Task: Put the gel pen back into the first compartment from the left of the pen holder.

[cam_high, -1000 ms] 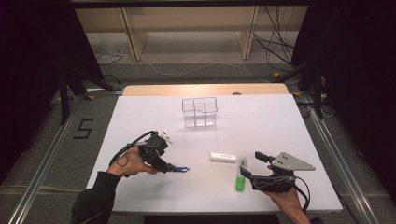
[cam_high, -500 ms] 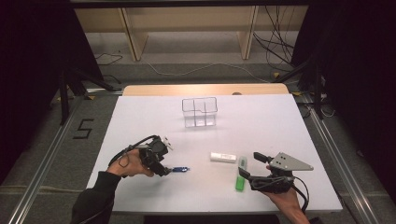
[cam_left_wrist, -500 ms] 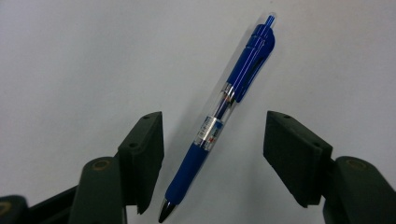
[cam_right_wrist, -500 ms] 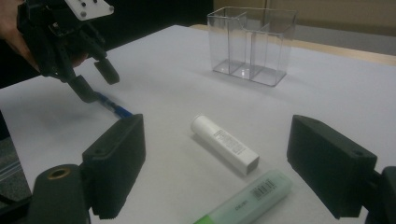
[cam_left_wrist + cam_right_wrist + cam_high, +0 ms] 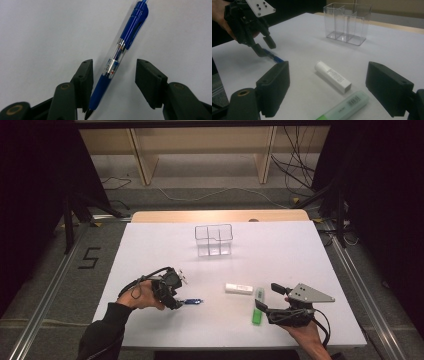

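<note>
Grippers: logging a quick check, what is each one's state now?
Left hand-held gripper: open, jaws closing around the blue pen, not yet gripping.
Right hand-held gripper: open, empty.

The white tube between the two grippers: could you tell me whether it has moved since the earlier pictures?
No. The white tube lies at the same spot below the clear organizer, beside the green highlighter, as before.

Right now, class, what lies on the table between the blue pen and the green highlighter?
The high view shows only bare white table between the blue pen and the green highlighter; the white tube sits just beyond that stretch.
</note>
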Demonstrator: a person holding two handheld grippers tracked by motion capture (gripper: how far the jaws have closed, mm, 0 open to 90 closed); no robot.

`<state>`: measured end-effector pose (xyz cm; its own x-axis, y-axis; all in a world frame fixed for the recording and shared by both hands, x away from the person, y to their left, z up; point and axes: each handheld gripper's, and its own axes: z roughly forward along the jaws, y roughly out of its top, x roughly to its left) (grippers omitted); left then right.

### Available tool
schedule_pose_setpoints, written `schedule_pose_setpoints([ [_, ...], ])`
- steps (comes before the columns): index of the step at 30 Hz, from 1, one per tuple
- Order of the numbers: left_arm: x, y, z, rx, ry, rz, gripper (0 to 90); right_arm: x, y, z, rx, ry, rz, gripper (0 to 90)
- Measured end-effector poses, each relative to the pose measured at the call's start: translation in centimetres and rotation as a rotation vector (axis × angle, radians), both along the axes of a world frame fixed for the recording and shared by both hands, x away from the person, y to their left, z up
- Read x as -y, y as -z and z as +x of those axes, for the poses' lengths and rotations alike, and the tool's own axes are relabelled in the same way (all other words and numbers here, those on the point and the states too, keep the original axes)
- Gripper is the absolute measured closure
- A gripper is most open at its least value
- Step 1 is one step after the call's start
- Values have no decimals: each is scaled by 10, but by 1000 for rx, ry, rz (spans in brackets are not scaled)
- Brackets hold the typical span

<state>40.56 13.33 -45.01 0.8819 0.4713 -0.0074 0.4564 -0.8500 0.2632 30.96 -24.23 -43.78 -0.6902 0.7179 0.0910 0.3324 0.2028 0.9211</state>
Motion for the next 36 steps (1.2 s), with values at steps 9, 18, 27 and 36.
schedule_pose_setpoints([
  [9,-2,3,2,-21,1,16,551,0,0,0,-1,1,-3,204],
  [18,-3,6,3,-35,19,50,584,0,0,0,0,0,-1,204],
  [27,-2,8,6,-40,45,82,625,0,0,0,-1,0,-4,204],
  [36,2,9,8,-53,56,118,687,-1,0,0,-4,-2,-6,205],
])
